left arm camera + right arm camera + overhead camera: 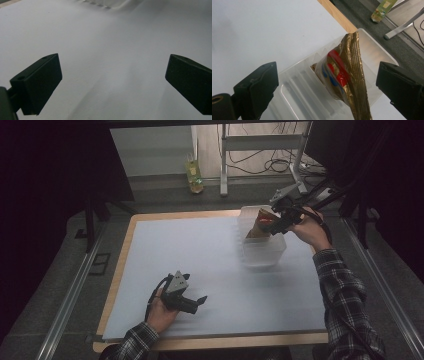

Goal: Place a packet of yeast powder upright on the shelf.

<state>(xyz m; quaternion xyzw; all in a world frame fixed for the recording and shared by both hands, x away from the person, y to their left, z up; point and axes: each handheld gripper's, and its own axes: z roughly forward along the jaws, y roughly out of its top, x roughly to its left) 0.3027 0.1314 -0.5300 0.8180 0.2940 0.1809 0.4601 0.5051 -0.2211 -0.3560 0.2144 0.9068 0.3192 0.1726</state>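
A clear plastic bin (263,251) stands at the far right of the white table mat (200,255). A gold snack bag (261,223) with red and blue print stands upright in it, leaning on the far wall. My right gripper (274,222) hovers just above the bin, next to the bag. In the right gripper view its jaws are wide apart on either side of the bag (347,72) and do not touch it. The bin (297,92) lies below. My left gripper (195,288) rests low on the mat near the front, open, with nothing between its fingers (40,82).
The mat has a wooden border (120,265). On the floor beyond the table stand a green bottle (194,176), metal frame legs (223,160) and loose cables (280,166). The bin's ribbed edge (105,3) shows at the top of the left gripper view.
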